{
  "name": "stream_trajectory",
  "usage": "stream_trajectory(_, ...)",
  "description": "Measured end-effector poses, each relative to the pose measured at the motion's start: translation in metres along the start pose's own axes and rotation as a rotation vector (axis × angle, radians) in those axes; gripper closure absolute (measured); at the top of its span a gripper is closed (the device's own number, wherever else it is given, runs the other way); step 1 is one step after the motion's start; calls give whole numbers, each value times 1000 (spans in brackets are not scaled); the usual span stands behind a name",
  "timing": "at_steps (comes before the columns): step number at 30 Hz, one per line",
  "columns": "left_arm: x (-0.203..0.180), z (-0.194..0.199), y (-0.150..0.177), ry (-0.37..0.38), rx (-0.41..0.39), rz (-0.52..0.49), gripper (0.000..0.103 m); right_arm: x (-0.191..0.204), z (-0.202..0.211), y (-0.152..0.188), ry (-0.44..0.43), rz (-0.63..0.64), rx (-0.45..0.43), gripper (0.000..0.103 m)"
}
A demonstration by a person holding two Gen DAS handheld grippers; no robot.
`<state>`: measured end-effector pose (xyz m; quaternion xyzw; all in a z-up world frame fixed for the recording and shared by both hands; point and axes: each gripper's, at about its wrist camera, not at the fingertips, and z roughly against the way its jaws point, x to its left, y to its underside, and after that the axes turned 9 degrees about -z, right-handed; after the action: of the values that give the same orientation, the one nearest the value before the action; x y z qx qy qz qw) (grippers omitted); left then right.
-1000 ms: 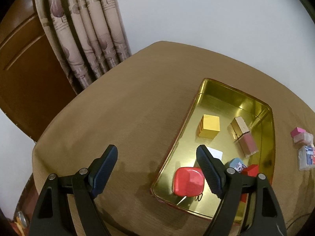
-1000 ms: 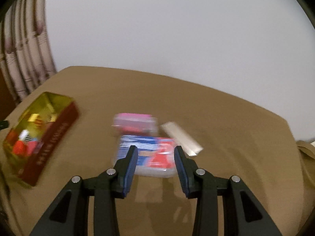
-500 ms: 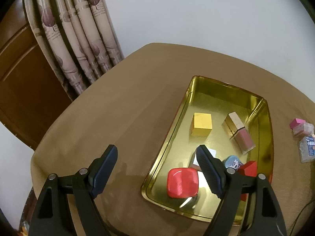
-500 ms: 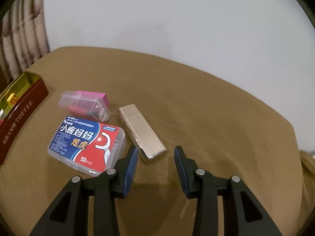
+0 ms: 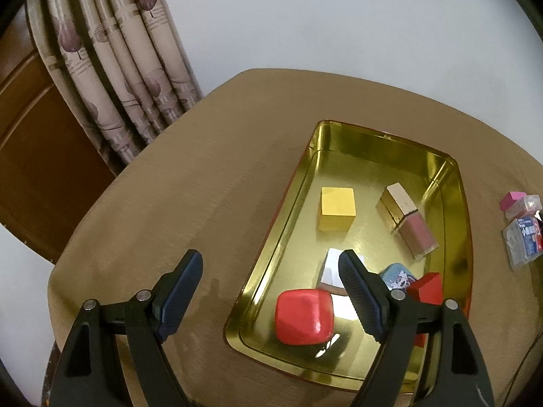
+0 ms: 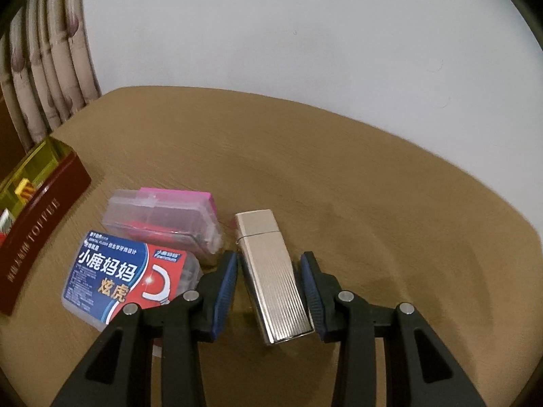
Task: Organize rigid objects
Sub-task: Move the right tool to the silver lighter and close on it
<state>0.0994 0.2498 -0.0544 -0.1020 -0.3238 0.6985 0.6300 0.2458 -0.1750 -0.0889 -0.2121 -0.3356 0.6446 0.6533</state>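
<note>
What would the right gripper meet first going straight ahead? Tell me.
The silver lighter. It lies lengthwise between the open jaws of the right gripper, so they would slide along its sides first. How high they sit above the table is unclear.

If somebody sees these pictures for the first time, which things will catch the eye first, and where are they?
In the left wrist view, the shiny gold tin on the brown table stands out, with a glossy red case at its near end and a yellow block further back. In the right wrist view, the ribbed silver lighter lies between the open fingers of the right tool, beside a blue and red floss box.
</note>
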Motion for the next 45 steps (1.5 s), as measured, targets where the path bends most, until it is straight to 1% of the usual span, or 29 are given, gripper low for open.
stream_trajectory(7,-3,3,0,5,-6,-4,23,-6,-2,3,-16,-1,10,64)
stream_trajectory(11,-1,2,-1,14,2,2,23,-12,-3,5,-7,-10,10,63)
stream_trajectory(14,-1,1,-1,13,1,1,23,-10,-2,7,-7,-14,12,61)
stream_trajectory(17,-2,1,-1,14,2,-1,23,-5,-4,7,-8,-18,14,56)
stream_trajectory(18,-2,1,-1,14,2,-2,23,-2,-4,7,-9,-17,15,52)
stream_trajectory(19,-2,1,-1,14,2,-3,23,2,-6,5,-11,-13,17,47)
stream_trajectory(21,-2,1,-1,14,1,-2,23,7,-8,6,-9,5,21,41)
stream_trajectory(26,-3,0,-1,10,5,-6,23,10,-8,7,3,-16,18,41)
stream_trajectory(39,-4,-1,1,3,7,-8,23,8,-8,8,-1,-23,17,41)
stream_trajectory(41,-5,-1,1,3,6,-9,23,7,-7,10,4,-24,16,41)
stream_trajectory(42,-5,-1,1,3,7,-9,23,7,-6,10,14,-27,12,44)
stream_trajectory(44,-5,-1,1,2,6,-8,23,5,-5,10,29,-50,5,55)
stream_trajectory(45,-5,-1,1,1,7,-9,23,2,-3,11,37,-66,1,66)
